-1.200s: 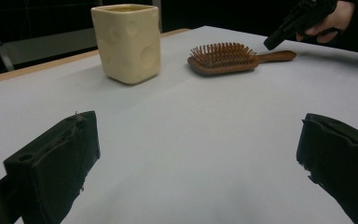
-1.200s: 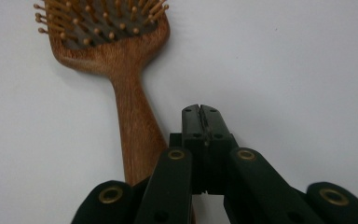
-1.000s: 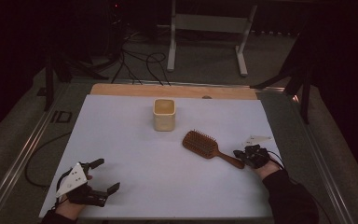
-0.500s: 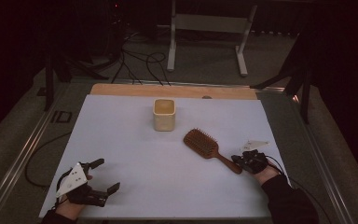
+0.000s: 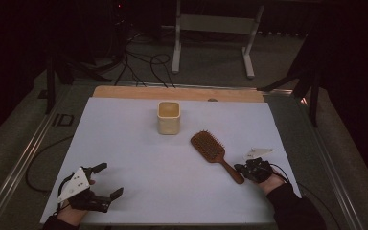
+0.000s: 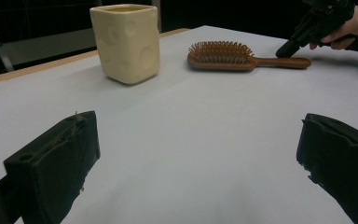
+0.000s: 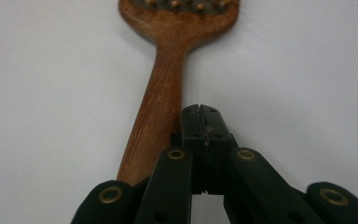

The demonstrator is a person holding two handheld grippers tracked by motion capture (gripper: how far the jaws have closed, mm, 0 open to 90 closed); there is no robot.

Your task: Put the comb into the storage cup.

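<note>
A wooden hairbrush (image 5: 214, 152) lies flat on the white table cover (image 5: 139, 143), bristles up, its paddle head pointing toward the cream square cup (image 5: 168, 117) that stands upright a little beyond it, and its handle trailing back toward the person's right. That layout looks deliberate: with the handle end nearest the right hand, the brush can be nudged or turned without reaching across the bristles. The right gripper (image 5: 247, 168) sits at the handle's tip; in the right gripper view its jaws are pressed together with nothing between them, their closed tips (image 7: 200, 122) resting just beside the handle's right edge, touching it or nearly so. Shut jaws used this way suggest a push against the side of the handle rather than a pick-up, perhaps to swing the brush into a better line before it is grasped. The left gripper (image 5: 106, 181) rests near the front left corner of the cover, well apart from the brush and the cup, its jaws spread wide and empty; from its own view the cup (image 6: 127, 42) and the brush (image 6: 242, 57) both stand beyond the open gap, so it seems simply parked in readiness. No brand, label or writing can be read on the brush, the cup or the grippers; the cup shows only faint moulded dimples.
</note>
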